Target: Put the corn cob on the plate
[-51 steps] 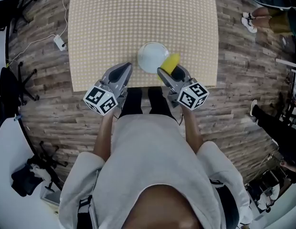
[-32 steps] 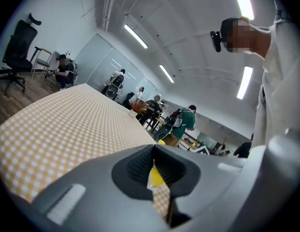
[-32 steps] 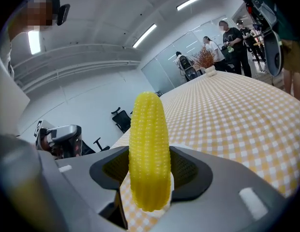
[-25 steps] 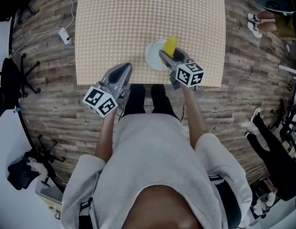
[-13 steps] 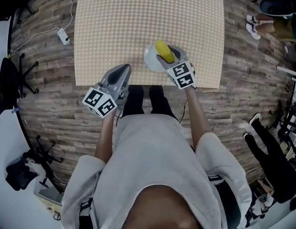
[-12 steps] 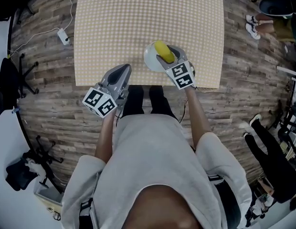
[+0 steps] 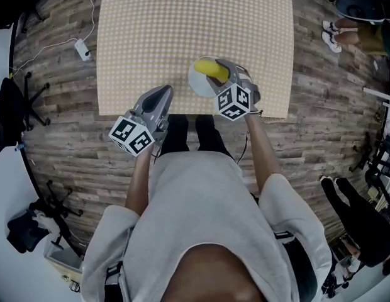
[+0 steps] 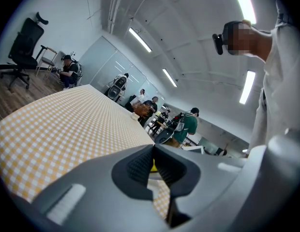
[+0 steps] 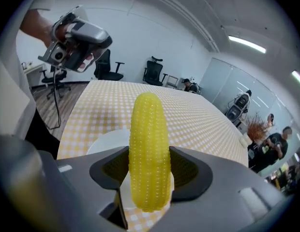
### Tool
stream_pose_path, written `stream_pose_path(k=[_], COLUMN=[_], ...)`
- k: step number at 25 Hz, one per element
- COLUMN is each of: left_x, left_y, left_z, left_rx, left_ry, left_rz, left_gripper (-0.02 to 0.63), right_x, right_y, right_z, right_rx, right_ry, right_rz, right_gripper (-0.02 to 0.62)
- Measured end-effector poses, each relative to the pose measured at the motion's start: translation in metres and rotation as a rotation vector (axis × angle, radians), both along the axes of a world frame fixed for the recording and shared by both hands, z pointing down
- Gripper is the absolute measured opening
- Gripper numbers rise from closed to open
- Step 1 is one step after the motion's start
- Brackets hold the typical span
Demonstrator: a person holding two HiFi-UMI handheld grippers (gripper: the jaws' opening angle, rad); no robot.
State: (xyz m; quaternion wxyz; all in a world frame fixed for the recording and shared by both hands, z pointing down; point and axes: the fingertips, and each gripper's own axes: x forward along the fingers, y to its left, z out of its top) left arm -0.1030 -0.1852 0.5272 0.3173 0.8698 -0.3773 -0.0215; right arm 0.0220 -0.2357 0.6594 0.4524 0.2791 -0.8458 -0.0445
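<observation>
Yellow corn cob [image 9: 149, 149] sits clamped between the jaws of the right gripper [image 9: 149, 177], both jaws pressing on its sides, its rounded tip sticking out well past them. From the head view, the cob hangs over the far right part of the white plate [image 7: 196, 85]; whether it touches the plate, I can't tell. The plate stands near the front edge of the table [image 7: 182, 24], on the yellow-and-white checked cloth [image 7: 151, 49]. Over on the left, the left gripper [image 7: 163, 93] hovers at that same front edge, apart from the plate, its jaws closed together on nothing and pointing across the table.
</observation>
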Motion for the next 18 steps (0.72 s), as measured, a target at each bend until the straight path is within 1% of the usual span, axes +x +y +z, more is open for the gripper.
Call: stream_pose_path(k=[4,7,10,15,18], left_x=[0.003,0.005,0.004,0.004,0.006], left_y=[-0.002,-0.003,-0.006,-0.007,-0.006], left_z=[-0.002,-0.002,-0.003,-0.001,-0.001], left_rx=[-0.002,-0.002,-0.006,-0.008,-0.005], left_ry=[0.007,0.006,0.005,0.017,0.022], left_rz=[-0.001,0.000,-0.003,-0.009,-0.009], left_gripper=[0.009,0.009,0.009,0.009,0.009], right_x=[0.002,0.004,0.004,0.006,0.007], right_y=[0.000,0.003,0.005,0.008,0.011], right_z=[0.003,0.006,0.008,0.015,0.018], right_rx=[0.078,0.112,0.121,0.108,0.105], right_ry=[0.151,0.225,0.255,0.281,0.318], right_rz=[-0.088,-0.140,-0.166,-0.187,-0.218], right_gripper=[0.250,0.250,0.250,0.250,0.250])
